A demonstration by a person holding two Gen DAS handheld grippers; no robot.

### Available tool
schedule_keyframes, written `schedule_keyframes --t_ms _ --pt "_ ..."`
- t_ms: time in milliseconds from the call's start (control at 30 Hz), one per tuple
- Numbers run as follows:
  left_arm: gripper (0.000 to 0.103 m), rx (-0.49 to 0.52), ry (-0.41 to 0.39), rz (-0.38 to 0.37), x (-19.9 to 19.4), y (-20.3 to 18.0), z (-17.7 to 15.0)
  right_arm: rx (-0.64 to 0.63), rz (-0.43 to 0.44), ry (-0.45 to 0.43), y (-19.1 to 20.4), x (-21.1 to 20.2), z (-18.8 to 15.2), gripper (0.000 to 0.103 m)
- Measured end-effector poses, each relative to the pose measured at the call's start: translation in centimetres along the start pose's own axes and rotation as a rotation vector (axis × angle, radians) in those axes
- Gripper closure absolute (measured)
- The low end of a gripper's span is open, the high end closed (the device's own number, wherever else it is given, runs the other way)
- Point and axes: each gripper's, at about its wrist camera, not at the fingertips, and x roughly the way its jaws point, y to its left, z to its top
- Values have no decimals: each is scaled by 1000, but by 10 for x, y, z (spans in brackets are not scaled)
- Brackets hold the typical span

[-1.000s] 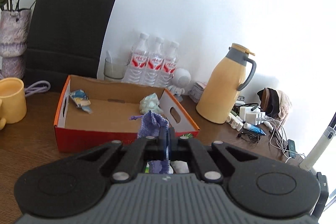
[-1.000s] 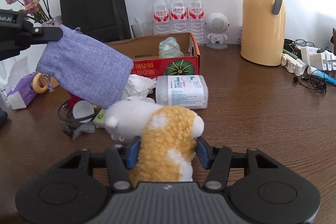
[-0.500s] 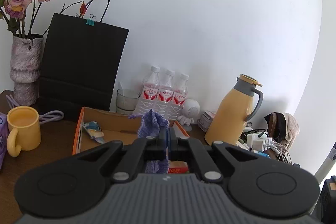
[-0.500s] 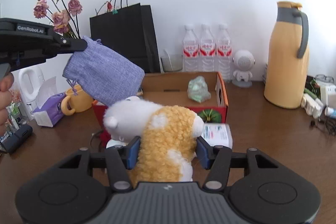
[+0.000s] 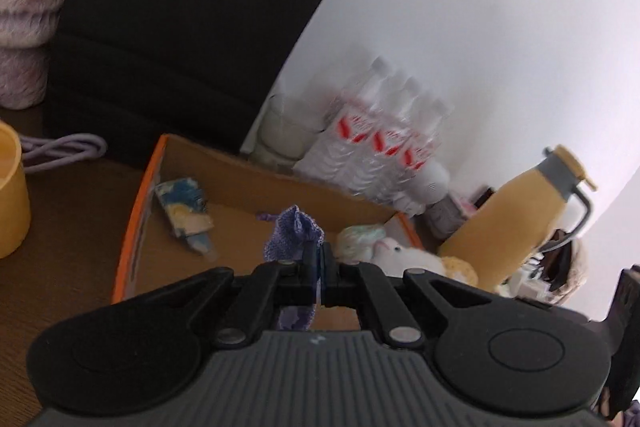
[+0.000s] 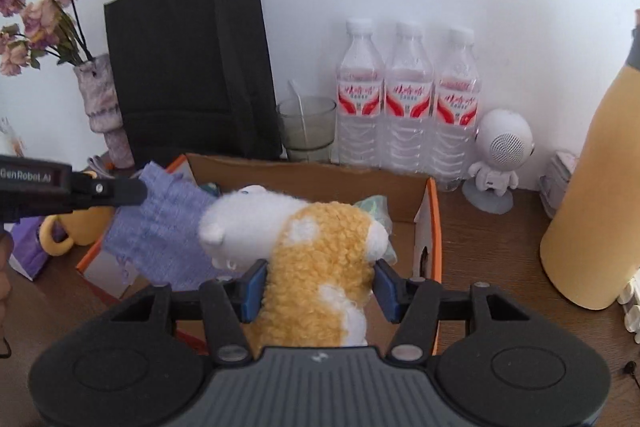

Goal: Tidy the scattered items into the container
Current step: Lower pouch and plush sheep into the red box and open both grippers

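1. Left wrist view:
   - Closer to the box (image 5: 136,227) than a second ago – now looking down into it instead of across the table at its front wall.
   - Left gripper (image 5: 316,259) clenched on the pouch (image 5: 294,231), as before; cloth bunched above the jaws, the rest hanging below them, over the box floor.
   - Already in the box: a wrapper (image 5: 184,211) near the left wall and a crumpled wad (image 5: 360,237) near the right.
   - Newly in sight at the right edge of the box: the plush (image 5: 404,253), brought in by the other hand.
   - Bottles (image 5: 384,155) and flask (image 5: 516,223) behind, blurred – camera on the move.

2. Right wrist view:
   - Box (image 6: 434,227) now directly under the right gripper (image 6: 316,285); a second ago the table and scattered items lay between.
   - Blue pads pressed into both sides of the plush (image 6: 320,251), grip unchanged, white head pointing left.
   - Left gripper (image 6: 138,193) entering from the left with the pouch (image 6: 168,223) dangling over the box's left half, just beside the plush head; touching or not – cannot tell.

3. Meaning for the task:
   - Carry stage looks about done for both items; both above the box, neither resting on its floor yet.
   - Likely next: lower a little, then release each.
   - Risk: plush and pouch crowded together, so one could drag the other out on withdrawal.
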Motion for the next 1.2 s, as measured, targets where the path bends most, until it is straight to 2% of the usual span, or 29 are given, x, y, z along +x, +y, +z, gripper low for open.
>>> schedule_keyframes --t_ms 100,233,300,433,467,500,533,567,600,633,667,700,733,767,800,900,1000,1100,1200 --pt "101 50 55 146 23 18 -4 -50 -19 88 5 39 1 49" --pt "101 172 98 287 39 22 -8 -93 -67 191 9 72 0 49" --pt "100 233 103 316 43 19 -10 -126 -88 217 12 81 -4 48" --pt "98 260 141 341 49 17 -13 -128 -118 239 15 87 -11 47" --pt "93 278 149 358 50 15 -13 -122 -120 247 14 87 -11 44" --pt "78 288 160 370 51 13 -13 -119 -120 257 13 87 -10 41" --pt "67 293 162 366 50 11 -12 -116 -109 268 12 87 -8 35" --pt "47 296 159 355 48 7 -10 -114 -95 273 11 84 -4 30" --pt "38 300 162 349 43 2 -7 -107 -94 277 10 80 1 28" --pt "34 300 163 355 39 -3 -3 -94 -95 284 9 74 7 25" --pt "24 291 159 370 34 -9 2 -76 -88 287 7 68 16 22" --pt "16 275 152 381 29 -14 9 -46 -74 285 5 61 26 19" --pt "13 252 149 386 23 -20 16 -3 -53 292 0 55 36 15" --pt "4 220 154 391 17 -24 23 51 -27 304 -5 50 46 14" --pt "0 187 169 387 12 -30 31 113 0 316 -11 44 55 14" --pt "0 115 261 384 6 -43 46 251 55 355 -22 32 74 14" --pt "0 116 296 438 -2 -61 48 265 31 357 -20 19 81 14" --pt "0 122 303 428 -15 -71 41 243 22 341 -13 1 76 14" --pt "0 130 262 433 -30 -76 31 233 30 311 -9 -16 66 14"
